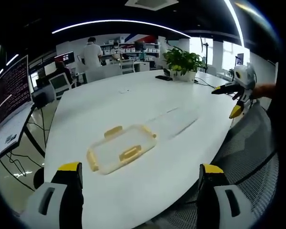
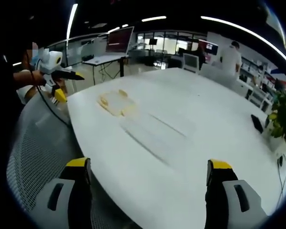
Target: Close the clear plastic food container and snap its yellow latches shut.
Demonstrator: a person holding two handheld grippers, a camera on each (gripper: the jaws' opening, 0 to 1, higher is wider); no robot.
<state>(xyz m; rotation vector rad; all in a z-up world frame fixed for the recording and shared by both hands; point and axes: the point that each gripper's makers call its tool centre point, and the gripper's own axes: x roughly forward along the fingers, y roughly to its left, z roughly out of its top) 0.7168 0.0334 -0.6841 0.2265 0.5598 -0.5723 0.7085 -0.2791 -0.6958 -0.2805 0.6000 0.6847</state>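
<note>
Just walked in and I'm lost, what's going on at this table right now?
A person holds a two-jaw gripper in each hand over a white table. Both the left gripper and the right gripper are open and hold nothing. The clear container with yellow latches lies flat on the table, untouched. A potted plant stands at the far end.

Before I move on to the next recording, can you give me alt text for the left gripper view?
A clear plastic container with yellow latches lies on a white table, beyond the open left claw, whose yellow-tipped jaws rise from the bottom edge well short of it. The right claw is held at the right, off the table edge above a mesh chair; a potted plant stands at the far end.
</note>
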